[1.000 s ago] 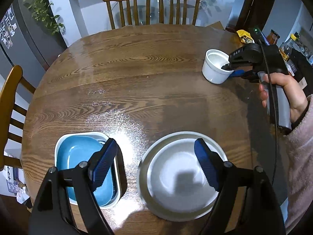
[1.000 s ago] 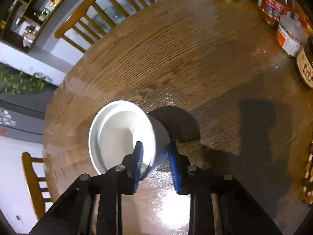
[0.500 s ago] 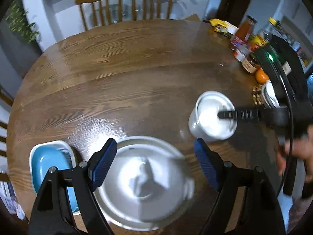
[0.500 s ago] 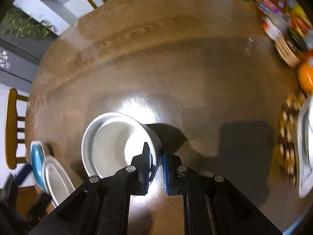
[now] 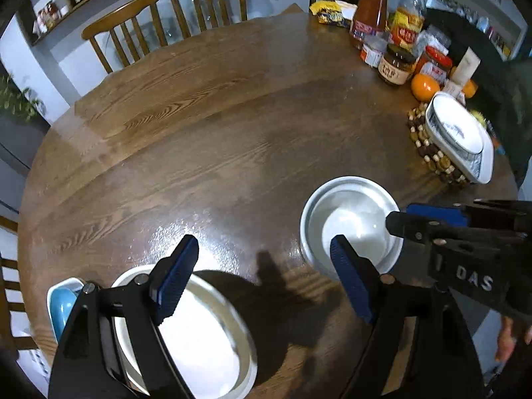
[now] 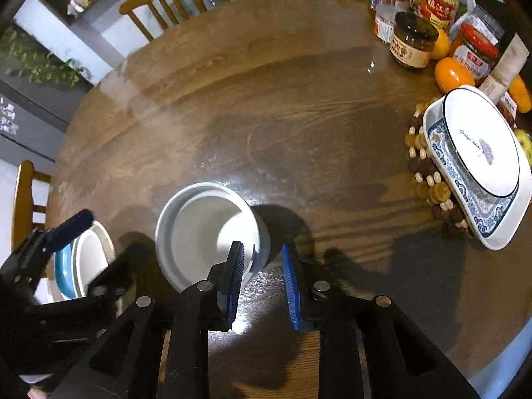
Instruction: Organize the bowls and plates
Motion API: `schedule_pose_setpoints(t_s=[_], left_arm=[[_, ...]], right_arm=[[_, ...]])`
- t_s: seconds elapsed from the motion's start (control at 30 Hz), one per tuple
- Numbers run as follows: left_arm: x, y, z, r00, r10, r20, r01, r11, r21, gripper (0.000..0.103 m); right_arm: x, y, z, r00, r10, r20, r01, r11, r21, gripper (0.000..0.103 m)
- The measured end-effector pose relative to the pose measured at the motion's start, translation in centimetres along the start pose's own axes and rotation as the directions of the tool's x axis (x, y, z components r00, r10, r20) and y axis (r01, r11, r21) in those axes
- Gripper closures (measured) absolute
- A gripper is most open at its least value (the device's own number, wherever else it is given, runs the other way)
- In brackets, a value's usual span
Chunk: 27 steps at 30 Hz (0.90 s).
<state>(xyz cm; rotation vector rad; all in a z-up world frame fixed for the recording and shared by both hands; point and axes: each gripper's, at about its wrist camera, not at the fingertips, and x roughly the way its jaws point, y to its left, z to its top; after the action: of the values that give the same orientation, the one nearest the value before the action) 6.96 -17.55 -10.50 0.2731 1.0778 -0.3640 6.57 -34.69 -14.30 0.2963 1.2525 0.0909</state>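
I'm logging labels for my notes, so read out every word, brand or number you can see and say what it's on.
"DAS": on the right hand-held gripper body.
Bottle with yellow label: large Chinese characters, too blurred to read.
Dark-lidded jar: label text too small.
Red-lidded jar: label unreadable.
White oval plate: small script beside a purple motif, unreadable.

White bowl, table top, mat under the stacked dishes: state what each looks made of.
White bowl: likely glazed ceramic; thick wall, glossy white inside.
Table top: wood under a clear varnish, judging by open grain and lamp glare.
Mat: looks like wooden beads, brown and pale, strung together.
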Motion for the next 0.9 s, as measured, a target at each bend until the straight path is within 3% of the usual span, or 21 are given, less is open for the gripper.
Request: schedule_pose_setpoints(t_s=[0.43,0.6,0.73,0.9], left_arm=[[2.0,-1.5,0.8,0.997,0.05,-0.05,-0.049,0.999,0.02,0.036],[2.9,-1.9,0.6,0.995,0.036,-0.098,-0.033,0.999,0.027,0.05],[3.2,-2.7,0.5,0.993,0.02,-0.113,-0.016,0.999,0.034,0.05],[3.2,-3.1,0.0,0.993,0.009,-0.115,-0.007,1.0,0.022,0.068]], right_arm=[[-0.2,-0.8,0.0,1.0,0.017,0.017,-0.017,1.0,-0.015,0.08],[0.2,-0.4,-0.3,1.0,0.009,0.005,-0.009,0.999,-0.039,0.08],[0.5,-0.3,-0.3,0.999,0.034,0.0,-0.033,0.998,-0.044,0.08],[0.7,-0.2,-0.6,0.999,0.043,0.014,-0.043,0.998,-0.043,0.08]])
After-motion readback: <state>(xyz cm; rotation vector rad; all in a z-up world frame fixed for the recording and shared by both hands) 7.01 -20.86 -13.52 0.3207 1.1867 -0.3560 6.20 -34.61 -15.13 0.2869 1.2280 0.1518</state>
